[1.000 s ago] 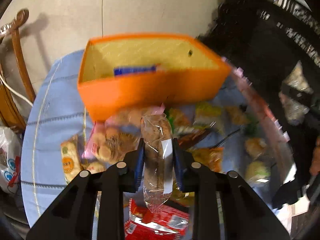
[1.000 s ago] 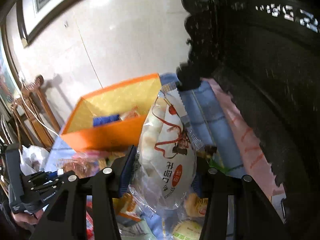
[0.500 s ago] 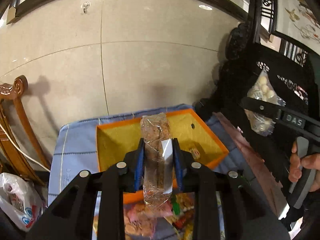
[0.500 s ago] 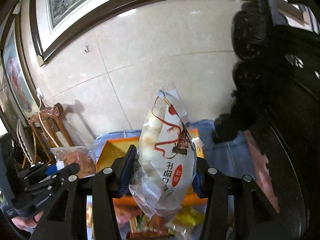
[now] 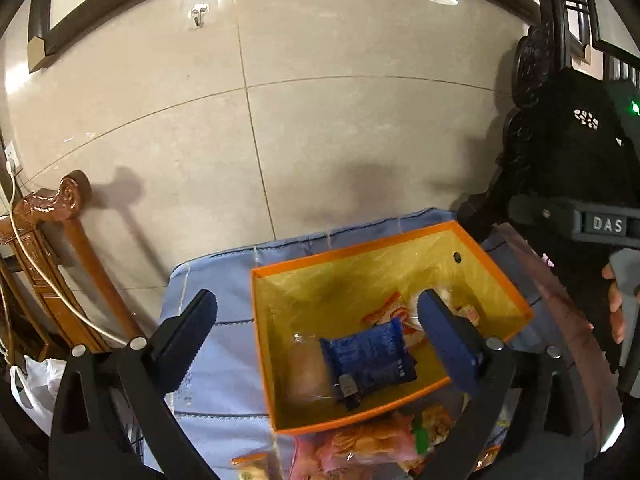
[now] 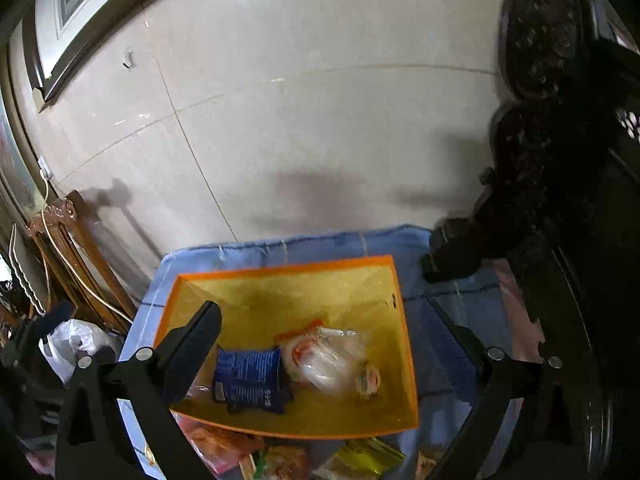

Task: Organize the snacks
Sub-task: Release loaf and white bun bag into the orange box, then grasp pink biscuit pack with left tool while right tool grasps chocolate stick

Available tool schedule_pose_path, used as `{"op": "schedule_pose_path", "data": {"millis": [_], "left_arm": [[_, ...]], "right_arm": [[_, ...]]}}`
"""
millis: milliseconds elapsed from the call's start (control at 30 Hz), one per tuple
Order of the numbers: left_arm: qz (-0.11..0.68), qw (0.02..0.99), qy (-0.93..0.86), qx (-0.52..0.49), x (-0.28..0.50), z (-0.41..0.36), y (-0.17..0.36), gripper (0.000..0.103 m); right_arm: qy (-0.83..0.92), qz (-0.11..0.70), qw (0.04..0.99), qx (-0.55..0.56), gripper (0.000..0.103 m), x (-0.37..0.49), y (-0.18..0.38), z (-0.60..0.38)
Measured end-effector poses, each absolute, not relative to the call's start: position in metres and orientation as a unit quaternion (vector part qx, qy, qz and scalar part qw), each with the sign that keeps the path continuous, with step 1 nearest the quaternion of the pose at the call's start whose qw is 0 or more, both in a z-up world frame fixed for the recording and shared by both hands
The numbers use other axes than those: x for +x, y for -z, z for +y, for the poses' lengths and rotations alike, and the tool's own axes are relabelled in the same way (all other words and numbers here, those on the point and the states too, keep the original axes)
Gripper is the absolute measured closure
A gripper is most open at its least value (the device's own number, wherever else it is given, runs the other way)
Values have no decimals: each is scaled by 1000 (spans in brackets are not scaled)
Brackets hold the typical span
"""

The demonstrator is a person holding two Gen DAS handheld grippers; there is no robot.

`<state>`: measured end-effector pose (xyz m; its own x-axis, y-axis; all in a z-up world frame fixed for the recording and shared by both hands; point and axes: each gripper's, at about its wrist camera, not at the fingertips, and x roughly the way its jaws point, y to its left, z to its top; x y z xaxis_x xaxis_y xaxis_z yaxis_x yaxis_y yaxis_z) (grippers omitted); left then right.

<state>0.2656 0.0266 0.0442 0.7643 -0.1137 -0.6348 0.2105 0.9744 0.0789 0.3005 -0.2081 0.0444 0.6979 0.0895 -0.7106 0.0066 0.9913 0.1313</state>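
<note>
An orange box (image 5: 384,244) with a yellow inside sits on a blue cloth; it also shows in the right wrist view (image 6: 280,270). Inside lie a blue packet (image 5: 368,356) (image 6: 250,376), a clear biscuit pack (image 5: 308,372), and a white bag with red print (image 6: 326,356). My left gripper (image 5: 320,332) hangs open and empty above the box. My right gripper (image 6: 320,340) is open and empty above it too.
Loose snack packs lie on the cloth in front of the box (image 5: 376,444) (image 6: 288,456). A wooden chair (image 5: 48,216) with a white cable stands left, a white plastic bag (image 6: 76,340) below it. Dark carved furniture (image 6: 560,160) fills the right. A tiled wall is behind.
Both grippers opened above the box. The biscuit pack left my left gripper and the white bag left my right one; both now lie inside the box.
</note>
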Motion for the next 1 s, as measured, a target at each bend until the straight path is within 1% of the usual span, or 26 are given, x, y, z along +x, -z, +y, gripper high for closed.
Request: {"op": "schedule_pose_path", "data": {"millis": [133,233,267,367,467,600,667,767,833,867,900,933,967,1000], "left_arm": [[333,933,74,114,243,30,-34,4],[342,926,72,142,208,35,-10,4],[353,921,77,146,196,39,6,4],[388,902,89,167,172,41,55,4],[432,875,125,179,160,39,109,4],[446,857,148,212,163,39,157,4],[453,853,153,210,174,42,175,4],[472,850,162,169,192,47,185,4],[498,840,174,124,204,53,194,5],[510,836,179,97,207,58,195,7],[507,839,177,90,206,59,193,23],[504,839,182,93,204,59,189,37],[512,834,189,81,202,62,186,41],[518,831,190,63,201,65,185,47]], "right_arm": [[-22,402,914,51,3,272,-34,-218],[-22,427,904,20,3,244,-10,-214],[-25,437,899,13,3,236,1,-210],[-48,477,877,-14,3,217,56,-186],[-90,491,864,-58,3,205,99,-157],[-170,498,832,-178,4,194,158,-109],[-185,492,829,-193,4,194,173,-98],[-185,499,823,-198,5,200,188,-89],[-193,491,824,-207,36,195,186,-79],[-196,482,825,-219,50,189,184,-74],[-190,469,826,-248,67,180,181,-68],[-187,463,826,-260,77,174,179,-65],[-186,463,827,-259,83,172,176,-65],[-189,471,827,-240,85,170,173,-67]]}}
